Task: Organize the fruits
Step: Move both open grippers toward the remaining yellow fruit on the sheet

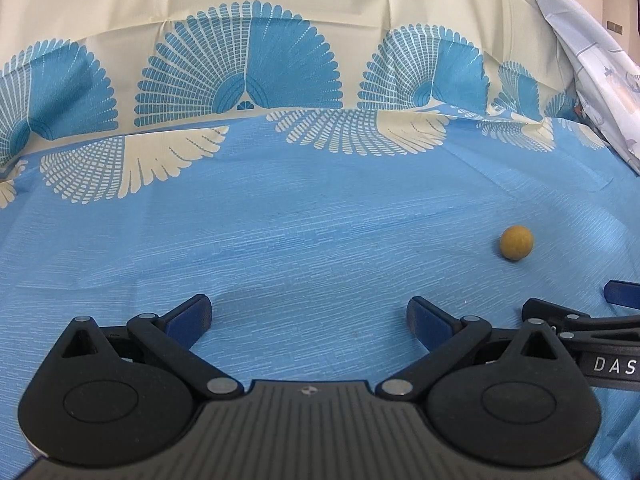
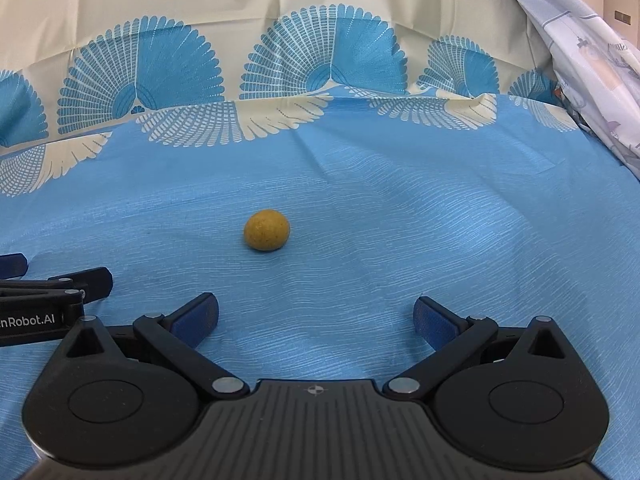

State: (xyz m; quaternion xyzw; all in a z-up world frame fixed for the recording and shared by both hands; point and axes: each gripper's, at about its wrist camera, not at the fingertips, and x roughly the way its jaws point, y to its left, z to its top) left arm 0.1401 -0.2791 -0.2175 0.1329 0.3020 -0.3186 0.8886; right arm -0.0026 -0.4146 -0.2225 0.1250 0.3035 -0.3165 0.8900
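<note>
Lay ahead of the right gripper [image 2: 316, 316], a little to its left and well apart from its fingertips: one small round yellow fruit [image 2: 267, 235], alone on the blue cloth [image 2: 400, 220]. Stood wide open, that gripper, blue pads [image 2: 430, 322] far from each other, nothing held between them. Was open just as wide, the left gripper [image 1: 308, 316], also with nothing in its grasp. Seen from the left wrist, sat the same fruit [image 1: 516, 243] far to the right of the left gripper and ahead of it, touching neither tool. Rested side by side, both grippers, low over the cloth. Rose behind the fruit a cream fabric with blue fan shapes [image 2: 332, 52], and hung at the far right a pale patterned curtain [image 2: 592, 52].
</note>
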